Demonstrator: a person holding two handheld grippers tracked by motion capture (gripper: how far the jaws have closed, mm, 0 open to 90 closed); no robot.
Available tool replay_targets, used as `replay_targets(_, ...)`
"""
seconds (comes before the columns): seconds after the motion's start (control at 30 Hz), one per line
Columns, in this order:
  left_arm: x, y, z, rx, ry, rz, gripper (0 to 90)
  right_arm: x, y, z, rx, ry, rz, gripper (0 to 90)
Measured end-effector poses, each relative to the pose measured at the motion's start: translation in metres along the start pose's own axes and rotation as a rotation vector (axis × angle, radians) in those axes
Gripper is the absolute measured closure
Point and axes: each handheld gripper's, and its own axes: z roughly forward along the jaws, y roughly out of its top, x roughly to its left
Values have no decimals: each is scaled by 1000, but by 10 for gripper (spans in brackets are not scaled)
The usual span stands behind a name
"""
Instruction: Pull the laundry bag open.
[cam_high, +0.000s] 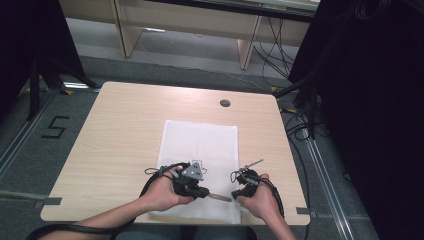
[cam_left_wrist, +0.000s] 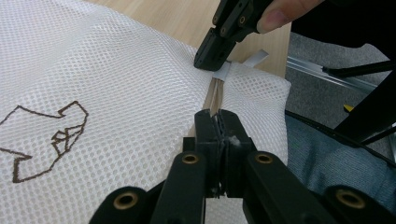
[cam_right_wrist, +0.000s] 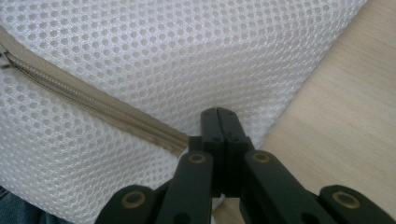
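A white mesh bag is held at its zipper.
It is pinched by both the left gripper and right gripper, likely so the zipper stays tight for sliding.

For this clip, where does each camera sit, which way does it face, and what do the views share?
High view: above the person's side, facing forward and down on the table; forearms, hands and both tools show.
Left gripper view: rides the left tool, looking along the zipper toward the right tool and a fingertip.
Right gripper view: rides the right tool, facing the zipper and table edge.
Shared: the white mesh bag.
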Motion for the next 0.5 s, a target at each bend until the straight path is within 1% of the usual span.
replay_targets(0.03,-1,0,-1,-1,4,-8,875,1,0,-1,9,-8,17,900)
replay_targets(0.07,0,-1,-1,-1,4,-3,875,2,0,-1,9,-8,18,900)
replay_targets(0.1,0,-1,-2,4,5,-2,875,0,0,0,1,-3,-3,900)
replay_targets(0.17,-1,-2,-2,2,6,-5,875,0,0,0,0,-3,-3,900)
replay_targets(0.2,0,-2,-2,1,4,13,875,1,0,0,4,-6,8,900)
replay_targets(0.23,0,-2,-2,1,4,8,875,2,0,-1,13,-3,28,900)
replay_targets(0.27,-2,-3,-2,-5,5,-9,875,4,0,-1,15,3,43,900)
replay_targets(0.3,-2,-2,-3,-6,-1,-9,875,1,0,0,5,-1,3,900)
replay_targets(0.33,-1,-2,-4,-6,2,11,875,0,0,0,3,-8,-2,900)
replay_targets(0.37,-2,-3,-5,-15,1,-8,875,2,0,-1,11,-5,19,900)
replay_targets(0.43,-1,-3,-7,-15,3,-1,875,2,0,-1,10,-8,16,900)
replay_targets(0.47,-1,-3,-8,-19,2,-13,875,2,0,-1,10,-8,15,900)
replay_targets(0.5,0,-4,-10,-11,4,6,875,2,0,-1,10,-7,15,900)
